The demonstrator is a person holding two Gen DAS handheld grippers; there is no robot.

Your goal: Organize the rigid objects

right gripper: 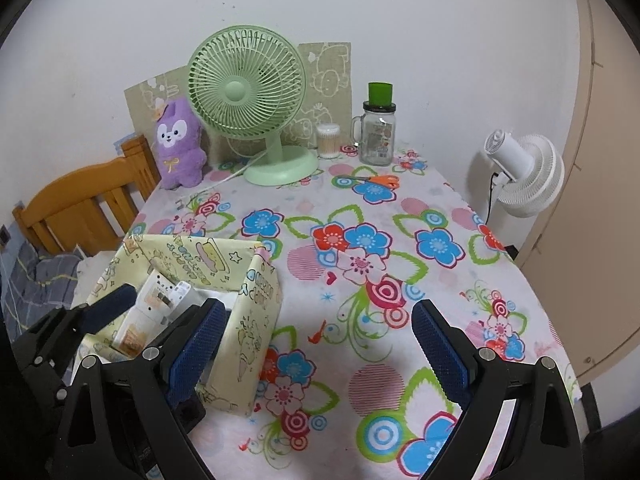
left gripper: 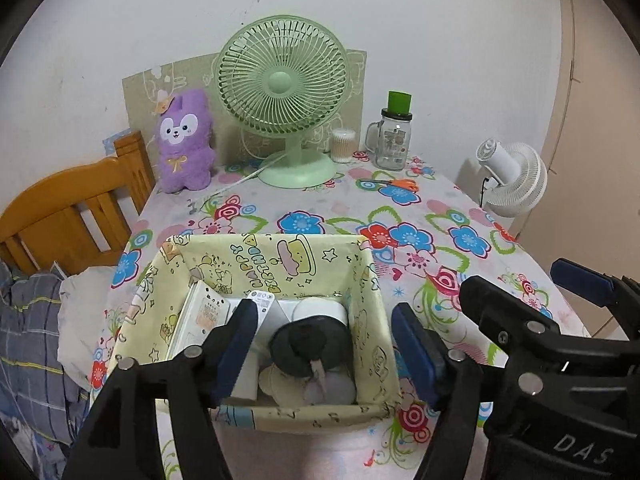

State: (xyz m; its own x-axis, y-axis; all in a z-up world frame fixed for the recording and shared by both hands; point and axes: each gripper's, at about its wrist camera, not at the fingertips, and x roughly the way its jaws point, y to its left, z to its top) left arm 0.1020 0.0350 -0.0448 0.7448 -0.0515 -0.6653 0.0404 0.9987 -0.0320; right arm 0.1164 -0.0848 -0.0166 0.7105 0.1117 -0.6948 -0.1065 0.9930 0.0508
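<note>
Left tongs [left gripper: 324, 354]: spread, poised above the open box, nothing between the blue pads [left gripper: 236, 348].
Right tongs [right gripper: 316, 354]: spread wide over bare flowered cloth to the right of the box, nothing between them.
Storage box [left gripper: 280, 256]: pale yellow, cartoon print, open top, standing on the bench at its near left edge.
Box contents: a dark round object [left gripper: 310, 344] lies in the middle; a white carton [left gripper: 200, 316] leans against the left wall; a white cylinder [left gripper: 320, 310] sits behind the dark object; pale round items lie under it.
Bench [right gripper: 400, 208]: covered by a flowered cloth.
Rear of bench: green fan [left gripper: 282, 92], purple plush toy [left gripper: 185, 142], cotton swab tub [left gripper: 343, 145], glass jar with green lid [left gripper: 394, 138], orange scissors [left gripper: 394, 183].
Beside bench: white fan [left gripper: 514, 178] at right, wooden bed frame [left gripper: 72, 208] at left.
</note>
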